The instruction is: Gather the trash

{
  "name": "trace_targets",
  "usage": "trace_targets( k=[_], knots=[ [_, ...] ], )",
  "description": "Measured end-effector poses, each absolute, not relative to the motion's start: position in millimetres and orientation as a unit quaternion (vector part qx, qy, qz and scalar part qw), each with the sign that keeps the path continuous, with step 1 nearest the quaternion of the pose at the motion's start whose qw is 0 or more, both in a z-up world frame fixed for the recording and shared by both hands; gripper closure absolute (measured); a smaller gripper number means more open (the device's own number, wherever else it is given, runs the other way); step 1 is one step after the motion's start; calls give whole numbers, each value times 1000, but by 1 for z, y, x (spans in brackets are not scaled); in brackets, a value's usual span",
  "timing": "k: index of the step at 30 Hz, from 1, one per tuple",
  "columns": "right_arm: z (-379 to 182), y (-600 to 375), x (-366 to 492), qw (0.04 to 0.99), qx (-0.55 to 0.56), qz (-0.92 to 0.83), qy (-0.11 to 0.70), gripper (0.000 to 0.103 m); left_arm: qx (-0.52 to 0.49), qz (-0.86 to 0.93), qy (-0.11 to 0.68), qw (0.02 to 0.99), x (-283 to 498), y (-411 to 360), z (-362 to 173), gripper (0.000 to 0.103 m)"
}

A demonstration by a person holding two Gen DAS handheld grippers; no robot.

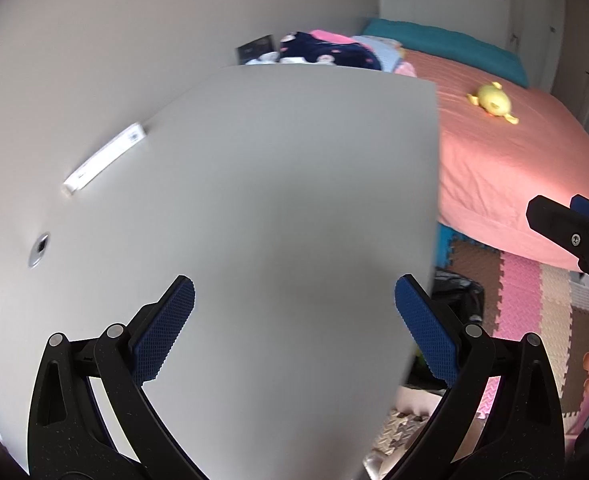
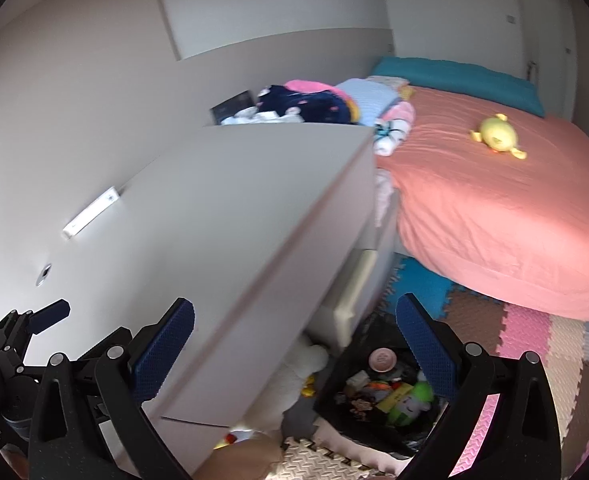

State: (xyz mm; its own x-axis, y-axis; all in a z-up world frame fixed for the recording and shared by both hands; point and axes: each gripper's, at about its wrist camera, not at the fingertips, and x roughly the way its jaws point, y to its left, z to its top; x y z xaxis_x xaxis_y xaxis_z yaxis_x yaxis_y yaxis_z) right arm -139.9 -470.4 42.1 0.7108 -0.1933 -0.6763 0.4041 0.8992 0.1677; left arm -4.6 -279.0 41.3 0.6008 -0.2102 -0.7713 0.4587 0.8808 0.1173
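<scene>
My left gripper (image 1: 294,320) is open and empty above a bare grey dresser top (image 1: 278,184). My right gripper (image 2: 294,340) is open and empty, over the dresser's front right corner (image 2: 230,216). Below it on the floor stands a black trash bag (image 2: 378,396) holding several pieces of trash, among them a pink lid (image 2: 381,359) and a green wrapper (image 2: 408,400). The bag also shows in the left wrist view (image 1: 460,296), mostly hidden by the dresser. The right gripper's tip appears at the right edge of the left wrist view (image 1: 566,232).
A bed with a salmon sheet (image 2: 494,208) and a yellow plush toy (image 2: 494,134) lies to the right. Folded clothes (image 2: 318,104) are piled behind the dresser. A white stuffed toy (image 2: 302,364) lies under the dresser. Coloured foam mats (image 2: 534,332) cover the floor.
</scene>
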Motion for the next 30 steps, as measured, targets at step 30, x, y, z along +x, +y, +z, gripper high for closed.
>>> trace_targets(
  k=[30],
  knots=[
    [13, -253, -42, 909, 85, 8, 408, 3, 60, -33, 434, 898, 5, -29, 39, 6]
  ],
)
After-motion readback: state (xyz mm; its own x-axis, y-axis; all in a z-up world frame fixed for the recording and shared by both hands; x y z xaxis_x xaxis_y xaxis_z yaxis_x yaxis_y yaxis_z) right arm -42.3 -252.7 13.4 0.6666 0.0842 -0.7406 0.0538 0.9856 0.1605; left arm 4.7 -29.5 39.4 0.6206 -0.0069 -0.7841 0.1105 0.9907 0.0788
